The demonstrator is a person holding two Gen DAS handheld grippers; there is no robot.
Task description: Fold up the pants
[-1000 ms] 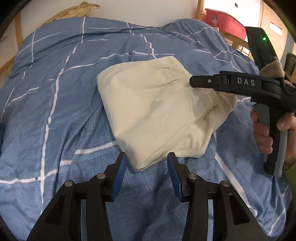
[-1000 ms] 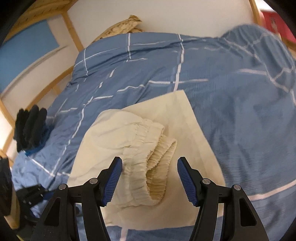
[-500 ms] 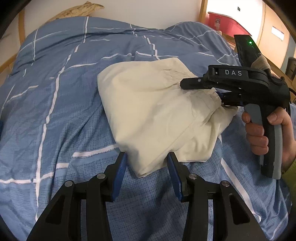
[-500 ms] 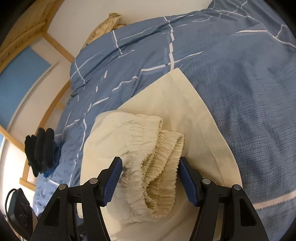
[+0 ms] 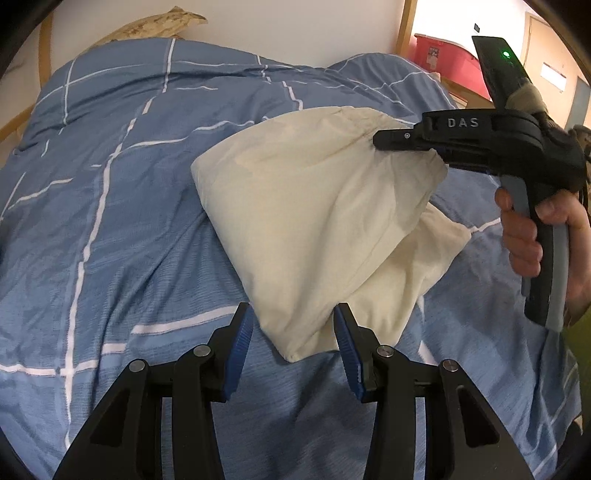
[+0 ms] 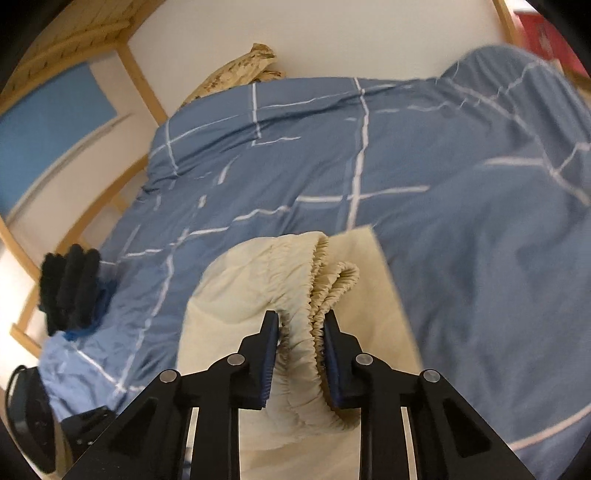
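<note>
Cream pants [image 5: 314, 221] lie folded on a blue checked duvet [image 5: 110, 206]. My right gripper [image 6: 300, 332] is shut on the gathered elastic waistband [image 6: 325, 280] and holds that end lifted off the bed; it also shows in the left wrist view [image 5: 391, 142], held in a hand at the right. My left gripper [image 5: 293, 332] is open, its blue pads on either side of the near folded corner of the pants, just above the duvet.
A black glove-like item [image 6: 70, 284] lies at the bed's left edge. A wooden bed frame [image 6: 140, 85] and white wall stand behind. A patterned pillow [image 5: 159, 29] lies at the head. A red bin [image 5: 447, 59] stands at the far right.
My right gripper has closed on the waistband and lifted it, pulling the pants' top layer up. My left gripper has stayed open at the near corner.
</note>
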